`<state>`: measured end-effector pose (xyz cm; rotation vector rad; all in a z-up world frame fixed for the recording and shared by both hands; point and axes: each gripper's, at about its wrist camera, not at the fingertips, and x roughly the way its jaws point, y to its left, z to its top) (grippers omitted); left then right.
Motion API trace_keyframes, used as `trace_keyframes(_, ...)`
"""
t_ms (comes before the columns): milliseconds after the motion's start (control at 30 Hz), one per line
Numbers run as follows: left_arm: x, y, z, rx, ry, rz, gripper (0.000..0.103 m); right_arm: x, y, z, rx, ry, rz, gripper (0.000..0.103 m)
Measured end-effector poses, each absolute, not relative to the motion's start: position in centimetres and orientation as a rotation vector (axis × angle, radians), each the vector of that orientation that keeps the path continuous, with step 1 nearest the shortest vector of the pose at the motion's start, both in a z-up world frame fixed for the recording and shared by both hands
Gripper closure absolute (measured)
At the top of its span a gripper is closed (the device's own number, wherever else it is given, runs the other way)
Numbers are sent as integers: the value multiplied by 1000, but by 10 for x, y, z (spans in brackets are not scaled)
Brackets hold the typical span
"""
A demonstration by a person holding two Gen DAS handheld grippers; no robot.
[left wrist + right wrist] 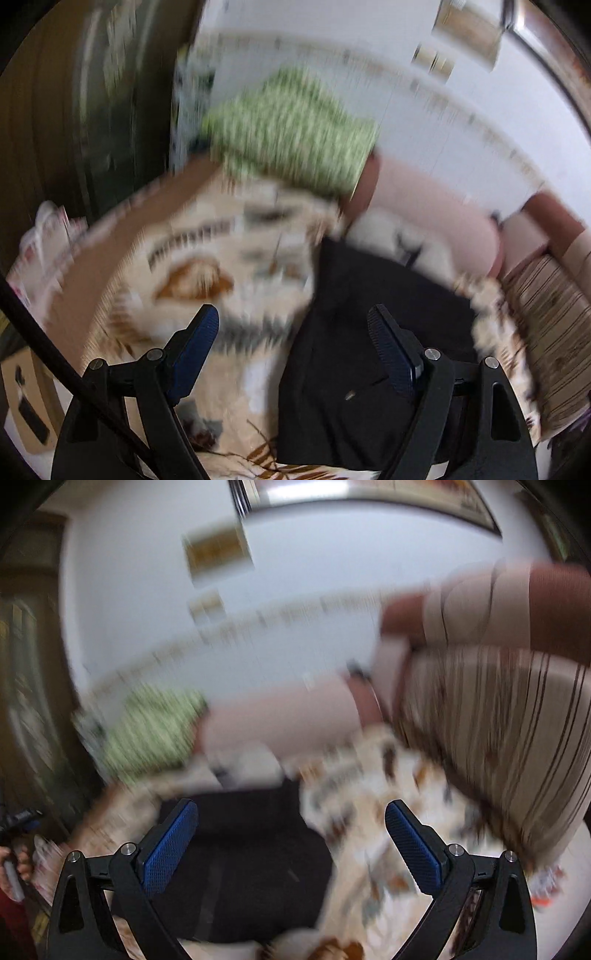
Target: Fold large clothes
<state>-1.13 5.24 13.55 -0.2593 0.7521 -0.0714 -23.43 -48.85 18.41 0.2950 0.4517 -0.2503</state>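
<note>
Left wrist view: one black garment (369, 332), one green cushion (291, 133).

The view is smeared by motion. A black garment (369, 332) lies on a cream bedspread (207, 258) printed with brown and grey leaves. The left gripper (293, 325) hangs above the garment's left edge, its blue-padded fingers (195, 350) wide apart with nothing between them. Beyond the garment lie a green-and-white striped cloth (291, 133) and a pale pink cushion (436, 206); right of it, a brown-striped pillow (546, 332).
</note>
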Motion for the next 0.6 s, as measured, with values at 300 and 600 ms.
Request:
trace_keyframes(300, 43, 18, -16, -342, 1041, -234, 21, -160, -579, 6, 646, 789, -250, 0)
trace_keyframes(600, 53, 1, -55, -535, 1128, -487, 21, -123, -574, -57, 950, 828, 24, 11)
